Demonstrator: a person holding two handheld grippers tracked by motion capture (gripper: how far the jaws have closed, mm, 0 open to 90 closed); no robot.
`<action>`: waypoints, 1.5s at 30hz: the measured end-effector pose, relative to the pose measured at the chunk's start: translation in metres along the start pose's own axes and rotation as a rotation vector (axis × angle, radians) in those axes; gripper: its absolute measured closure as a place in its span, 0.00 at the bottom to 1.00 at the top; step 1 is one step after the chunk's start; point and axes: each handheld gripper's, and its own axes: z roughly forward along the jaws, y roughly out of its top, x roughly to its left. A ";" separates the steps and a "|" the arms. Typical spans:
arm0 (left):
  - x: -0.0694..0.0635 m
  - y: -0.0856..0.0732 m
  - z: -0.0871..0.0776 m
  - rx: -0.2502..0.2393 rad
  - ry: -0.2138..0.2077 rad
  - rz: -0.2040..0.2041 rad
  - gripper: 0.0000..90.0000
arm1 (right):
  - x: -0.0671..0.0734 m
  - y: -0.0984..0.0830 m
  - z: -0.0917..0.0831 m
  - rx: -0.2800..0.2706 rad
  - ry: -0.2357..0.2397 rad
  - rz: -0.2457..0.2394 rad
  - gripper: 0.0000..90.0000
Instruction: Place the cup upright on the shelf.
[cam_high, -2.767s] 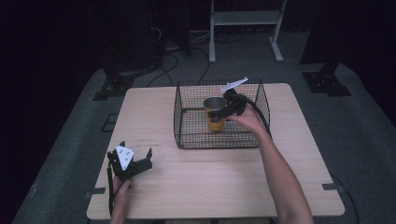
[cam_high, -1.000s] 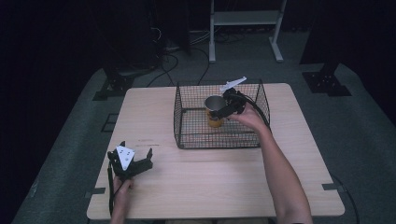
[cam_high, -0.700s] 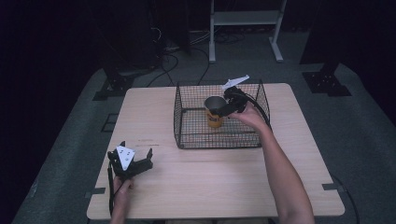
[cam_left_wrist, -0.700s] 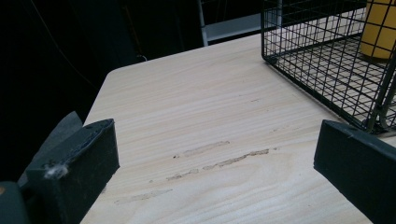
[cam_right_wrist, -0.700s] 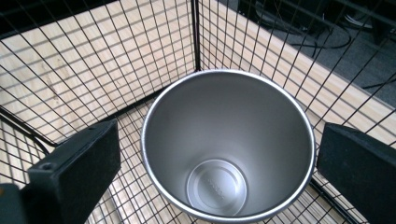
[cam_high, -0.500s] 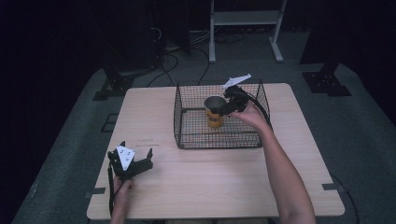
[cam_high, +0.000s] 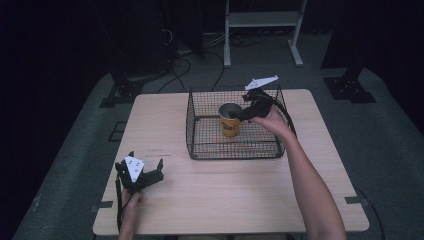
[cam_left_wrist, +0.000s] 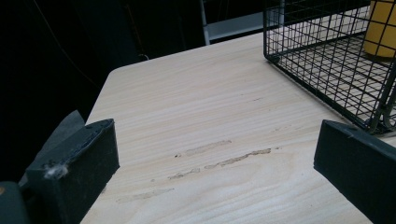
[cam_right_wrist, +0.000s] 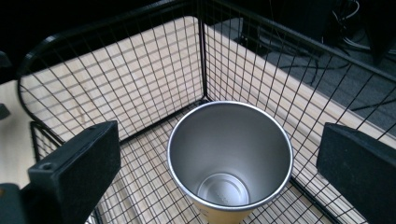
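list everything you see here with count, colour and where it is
yellow metal cup with silver inside: 1, yellow outside, upright and empty inside the basket
black wire mesh basket: 1, black, on the far middle of the table
light wooden table: 1, pale wood, centre of the high view
white metal stand: 1, white, on the floor beyond the table
black cables: several, black, on the grey floor behind the table
left tongs: 1, black with a grey plate, open, near the table's front left corner
right tongs: 1, black with a grey plate, open, above the cup in the basket
person's forearms: 2, entering from the bottom edge
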 end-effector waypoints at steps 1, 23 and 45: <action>0.000 0.000 0.000 0.001 0.000 0.001 0.00 | 0.001 0.000 -0.004 -0.012 0.014 0.006 0.00; 0.000 0.000 -0.001 -0.002 -0.006 0.001 0.00 | 0.019 -0.008 -0.019 -0.026 0.033 0.025 0.00; 0.000 0.000 -0.001 -0.002 -0.007 0.009 0.00 | 0.031 -0.020 -0.033 0.001 0.025 0.009 0.00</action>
